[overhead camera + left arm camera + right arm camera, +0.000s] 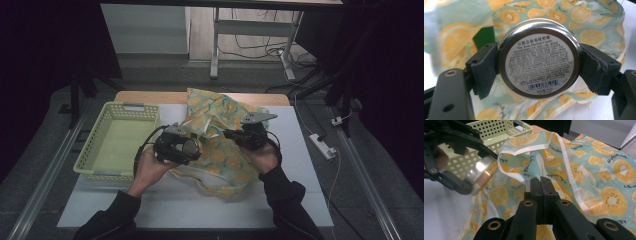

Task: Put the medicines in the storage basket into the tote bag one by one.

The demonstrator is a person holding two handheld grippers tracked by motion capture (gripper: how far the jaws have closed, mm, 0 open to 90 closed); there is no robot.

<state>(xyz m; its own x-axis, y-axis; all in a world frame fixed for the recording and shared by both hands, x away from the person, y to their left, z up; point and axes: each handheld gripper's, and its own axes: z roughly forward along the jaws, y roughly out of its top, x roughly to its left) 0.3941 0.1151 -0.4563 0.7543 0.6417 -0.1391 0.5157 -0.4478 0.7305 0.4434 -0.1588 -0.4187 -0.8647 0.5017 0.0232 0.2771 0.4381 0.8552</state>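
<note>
A round metal tin (539,58) with a printed label and barcode on its flat face sits clamped by its rim between the pads (486,70) of my left gripper (539,67). In the high view that gripper (187,148) holds the tin (190,146) at the left edge of a fruit-print cloth bag (220,160). My right gripper (541,182) is shut, its tips pinching the bag's fabric (586,177) near a white hem. In the right gripper view the tin (480,178) hangs at the bag's opening. The right gripper (231,135) is over the bag's middle.
A pale green perforated basket (95,142) stands on the white table (190,205) to the left of the bag. A power strip (322,146) and cables lie on the floor at the right. A desk frame (215,50) stands beyond the table.
</note>
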